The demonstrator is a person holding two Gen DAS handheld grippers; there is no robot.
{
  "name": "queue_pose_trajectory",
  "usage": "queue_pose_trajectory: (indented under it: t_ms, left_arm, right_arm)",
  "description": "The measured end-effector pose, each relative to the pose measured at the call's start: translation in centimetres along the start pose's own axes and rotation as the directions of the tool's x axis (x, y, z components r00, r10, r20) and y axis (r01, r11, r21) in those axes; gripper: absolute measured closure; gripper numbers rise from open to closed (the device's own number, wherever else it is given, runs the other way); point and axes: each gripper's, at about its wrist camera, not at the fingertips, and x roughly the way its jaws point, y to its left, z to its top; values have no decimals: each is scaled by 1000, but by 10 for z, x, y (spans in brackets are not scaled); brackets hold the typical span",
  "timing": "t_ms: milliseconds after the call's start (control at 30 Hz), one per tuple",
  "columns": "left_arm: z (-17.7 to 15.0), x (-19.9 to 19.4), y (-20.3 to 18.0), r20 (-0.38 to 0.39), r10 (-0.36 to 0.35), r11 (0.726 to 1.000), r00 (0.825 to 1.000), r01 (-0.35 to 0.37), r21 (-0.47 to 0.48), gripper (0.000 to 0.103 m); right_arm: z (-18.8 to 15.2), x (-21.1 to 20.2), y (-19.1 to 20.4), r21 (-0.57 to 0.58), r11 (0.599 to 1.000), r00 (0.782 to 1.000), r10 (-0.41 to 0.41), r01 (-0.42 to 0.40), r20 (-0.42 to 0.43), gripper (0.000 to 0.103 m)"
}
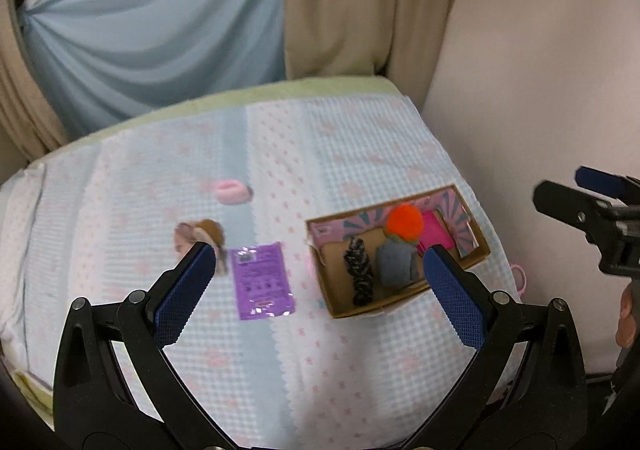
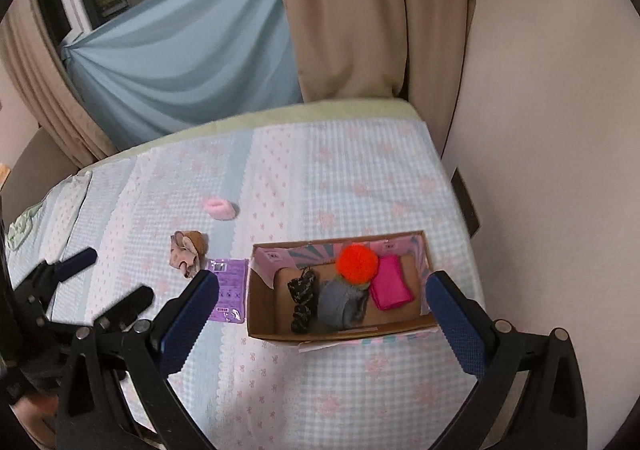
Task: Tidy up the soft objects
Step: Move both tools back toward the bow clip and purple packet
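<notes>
Soft fabric things lie loose to the left of the open cardboard box on the checked quilted bedcover. Farthest left is the beige-and-brown crumpled scrunchie; it looks light and limp, so I judge a pinch across its bunched middle holds best. Behind it, farther from the box, lies the pink fluffy ring-shaped scrunchie, which should squash easily; take it across one side of the ring. Just beside the box lies the flat purple glossy sachet, probably slippery. Inside the box are a black braided band, grey cloth, an orange pompom and a pink folded cloth. The left gripper and the right gripper are both spread wide and hold nothing.
</notes>
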Motion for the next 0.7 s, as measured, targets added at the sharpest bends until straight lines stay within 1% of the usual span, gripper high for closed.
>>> queue_pose_trajectory:
  t_ms: [167, 200, 333, 467, 700]
  left_arm:
    - [-4, -36, 27, 66, 17, 999, 998, -15, -39, 0]
    - [-5, -39, 31, 71, 18, 999, 997, -15, -42, 0]
    - [-8, -55, 50, 98, 32, 998, 995, -27, -58, 0]
    - [-14, -64, 71, 110, 35, 996, 993, -27, -79, 0]
    - [-28, -68, 126, 101, 55, 992, 993, -43, -116, 0]
  right_arm:
    - [-10, -38, 21, -38, 997, 996, -63, 66, 67, 0]
    - [-12, -42, 24, -40, 997, 995, -64, 67, 78, 0]
    - [-18, -55, 33, -25, 999, 994, -35, 38, 103, 0]
    - [-21, -61, 48, -38, 998, 991, -38, 43, 131, 0]
    - [-28, -52, 87, -20, 1000, 992, 8, -5, 129, 0]
